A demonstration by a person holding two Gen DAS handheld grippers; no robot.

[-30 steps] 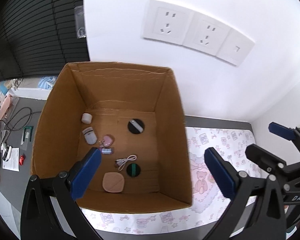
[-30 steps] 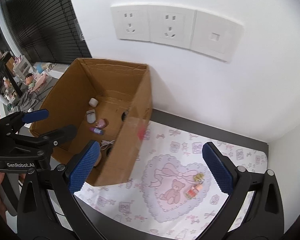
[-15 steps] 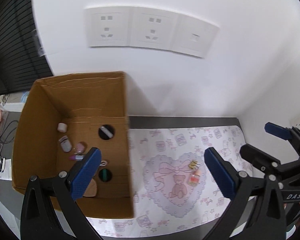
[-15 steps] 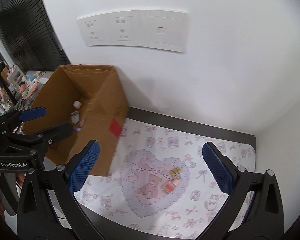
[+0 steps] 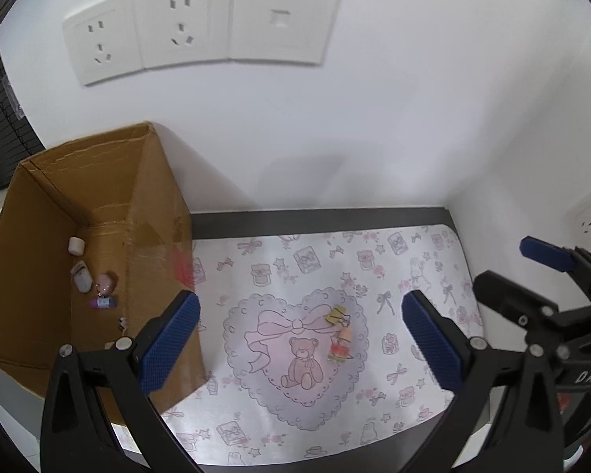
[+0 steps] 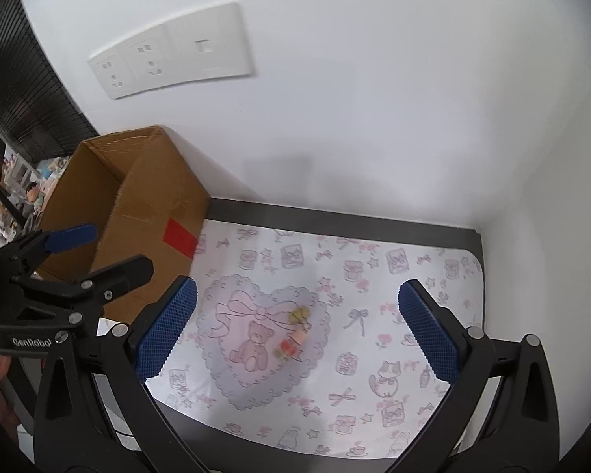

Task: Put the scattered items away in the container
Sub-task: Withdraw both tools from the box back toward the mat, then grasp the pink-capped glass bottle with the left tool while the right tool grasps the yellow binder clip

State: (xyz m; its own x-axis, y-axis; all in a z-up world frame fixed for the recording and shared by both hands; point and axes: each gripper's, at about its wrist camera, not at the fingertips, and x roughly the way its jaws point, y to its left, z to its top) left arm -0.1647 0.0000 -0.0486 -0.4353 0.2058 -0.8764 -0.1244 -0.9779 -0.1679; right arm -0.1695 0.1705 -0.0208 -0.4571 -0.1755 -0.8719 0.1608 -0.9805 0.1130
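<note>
- Your left claw (image 5: 299,339) and right claw (image 6: 295,327) both hover spread wide and empty, their blue pads (image 5: 169,345) cross-hatched.
- One small figure charm (image 5: 341,341), yellow top and orange-pink base, lies on the printed mat's (image 5: 413,260) heart, well right of the cardboard box (image 5: 157,228).
- The box bears one red sticker (image 6: 180,237); four small items show inside.
- "GenRobot" marks your left claw's body.

Both wrist views look steeply down from above toward the wall, sharing the heart-printed mat (image 5: 303,354) (image 6: 256,347), the left nearer the cardboard box (image 5: 157,213) (image 6: 161,197).
</note>
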